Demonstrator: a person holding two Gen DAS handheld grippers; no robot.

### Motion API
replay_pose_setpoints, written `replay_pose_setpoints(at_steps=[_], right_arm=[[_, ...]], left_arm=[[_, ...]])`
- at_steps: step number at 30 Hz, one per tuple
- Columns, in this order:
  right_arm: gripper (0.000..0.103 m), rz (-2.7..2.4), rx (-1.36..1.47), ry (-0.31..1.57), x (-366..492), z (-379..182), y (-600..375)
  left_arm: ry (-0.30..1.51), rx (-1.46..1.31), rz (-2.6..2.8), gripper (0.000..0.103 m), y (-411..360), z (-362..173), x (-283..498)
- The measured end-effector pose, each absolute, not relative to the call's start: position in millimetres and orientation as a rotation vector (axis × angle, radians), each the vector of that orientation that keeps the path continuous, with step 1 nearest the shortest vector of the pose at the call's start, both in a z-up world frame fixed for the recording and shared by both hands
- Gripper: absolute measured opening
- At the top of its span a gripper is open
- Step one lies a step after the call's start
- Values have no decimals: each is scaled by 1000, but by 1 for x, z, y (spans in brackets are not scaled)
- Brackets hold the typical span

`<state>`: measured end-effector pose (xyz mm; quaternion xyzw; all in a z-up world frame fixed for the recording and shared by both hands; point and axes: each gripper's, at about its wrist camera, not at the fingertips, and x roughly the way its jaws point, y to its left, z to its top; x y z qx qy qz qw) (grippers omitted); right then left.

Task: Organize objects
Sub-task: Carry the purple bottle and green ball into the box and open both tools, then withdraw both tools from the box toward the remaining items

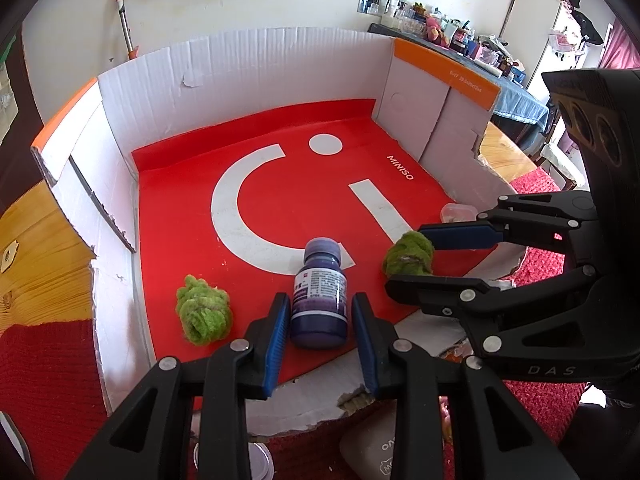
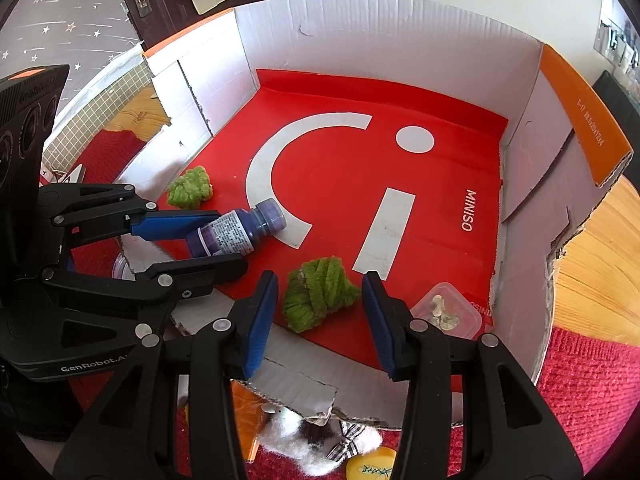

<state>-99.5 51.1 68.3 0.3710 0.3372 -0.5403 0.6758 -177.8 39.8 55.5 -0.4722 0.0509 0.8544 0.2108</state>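
A purple bottle [image 1: 319, 304] [image 2: 236, 232] lies on its side on the red liner [image 1: 260, 280] of a white cardboard box [image 1: 240, 76]. My left gripper [image 1: 321, 300] [image 2: 230, 238] straddles the bottle; a thin gap shows at each blue pad, so it is open. A green fuzzy clump [image 2: 320, 292] [image 1: 408, 258] rests on the liner between the fingers of my right gripper [image 2: 320, 280] [image 1: 408, 258]. That gripper is open too, its pads clear of the clump. A second green clump [image 1: 204, 312] [image 2: 190, 188] lies loose to the left of the bottle.
A small clear lidded container [image 2: 448, 312] [image 1: 458, 212] sits in the box's near right corner. The box stands on a red cloth [image 2: 580, 392] over a wooden table [image 2: 600, 264]. A white fluffy toy [image 2: 312, 440], an orange item [image 2: 248, 412] and a yellow lid [image 2: 372, 468] lie outside the torn front wall.
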Motion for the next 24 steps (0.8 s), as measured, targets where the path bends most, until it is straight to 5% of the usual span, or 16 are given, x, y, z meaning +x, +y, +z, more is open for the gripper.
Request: replay_pose_setpoints(at_steps=[24], right_arm=[[52, -1241, 743, 702, -93, 103, 79]], left_arm=[[110, -1177, 2462, 50, 28, 93, -144]])
